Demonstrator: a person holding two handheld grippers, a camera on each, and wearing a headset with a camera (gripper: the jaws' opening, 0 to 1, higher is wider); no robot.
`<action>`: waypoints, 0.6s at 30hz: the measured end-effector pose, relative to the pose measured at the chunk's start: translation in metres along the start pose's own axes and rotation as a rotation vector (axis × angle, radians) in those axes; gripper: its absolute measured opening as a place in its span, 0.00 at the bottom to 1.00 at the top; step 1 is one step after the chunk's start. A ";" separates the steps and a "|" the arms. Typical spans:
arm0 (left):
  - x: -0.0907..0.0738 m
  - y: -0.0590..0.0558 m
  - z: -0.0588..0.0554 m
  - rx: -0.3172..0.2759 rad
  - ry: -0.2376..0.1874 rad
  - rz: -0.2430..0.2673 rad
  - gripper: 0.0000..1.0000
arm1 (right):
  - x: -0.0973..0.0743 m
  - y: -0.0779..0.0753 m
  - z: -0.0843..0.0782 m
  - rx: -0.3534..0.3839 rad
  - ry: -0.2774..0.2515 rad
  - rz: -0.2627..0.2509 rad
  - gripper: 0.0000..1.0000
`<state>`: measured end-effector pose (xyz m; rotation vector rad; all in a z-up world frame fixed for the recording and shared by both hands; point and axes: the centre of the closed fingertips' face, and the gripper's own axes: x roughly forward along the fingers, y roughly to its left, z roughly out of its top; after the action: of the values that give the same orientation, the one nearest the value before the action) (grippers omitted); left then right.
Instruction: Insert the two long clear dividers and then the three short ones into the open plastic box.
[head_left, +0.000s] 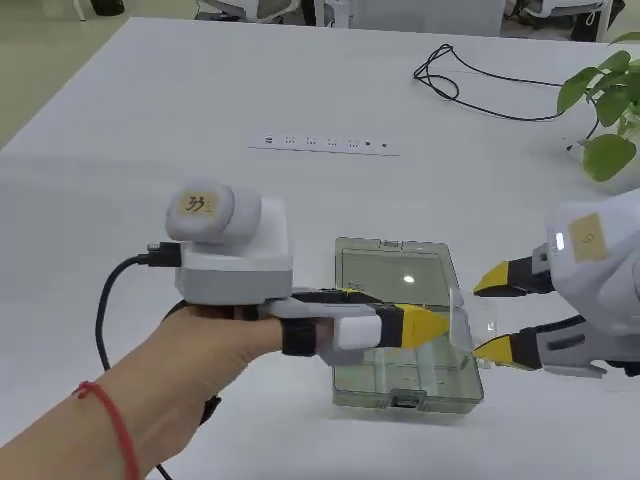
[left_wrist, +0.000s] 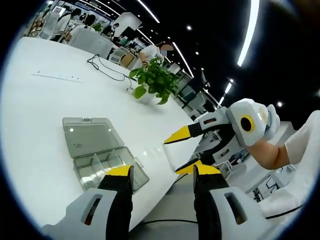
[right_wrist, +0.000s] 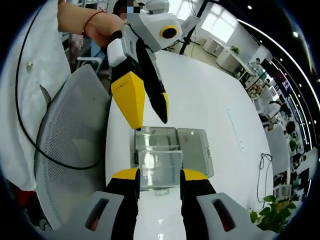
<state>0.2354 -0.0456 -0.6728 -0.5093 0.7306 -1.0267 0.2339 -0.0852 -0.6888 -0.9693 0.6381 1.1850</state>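
The clear plastic box (head_left: 352, 262) lies open on the white table, lid flat behind the base; it also shows in the left gripper view (left_wrist: 95, 137) and the right gripper view (right_wrist: 195, 145). Thin clear dividers stand in its base. My left gripper (head_left: 415, 322) hovers over the base from the left, open with nothing between its fingers (left_wrist: 162, 172). My right gripper (head_left: 497, 315) is just right of the box, its fingers closed on the two ends of a short clear divider (right_wrist: 160, 167), which is held upright beside the box's right wall (head_left: 472, 322).
A white power strip (head_left: 325, 143) lies further back on the table. A black cable (head_left: 470, 75) and a green plant (head_left: 605, 110) sit at the back right. A grey mesh chair (right_wrist: 75, 130) stands off the table's near edge.
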 end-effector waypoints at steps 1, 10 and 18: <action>0.001 -0.002 -0.001 -0.013 0.004 -0.006 0.44 | 0.000 0.000 0.002 -0.003 -0.001 -0.001 0.32; 0.010 -0.008 -0.006 -0.099 0.010 -0.047 0.31 | -0.006 0.008 0.023 -0.019 -0.023 -0.002 0.32; 0.015 -0.015 -0.009 -0.135 0.023 -0.075 0.23 | -0.009 0.012 0.030 -0.035 -0.026 -0.002 0.32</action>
<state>0.2244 -0.0666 -0.6731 -0.6462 0.8099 -1.0586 0.2174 -0.0614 -0.6709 -0.9825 0.5969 1.2087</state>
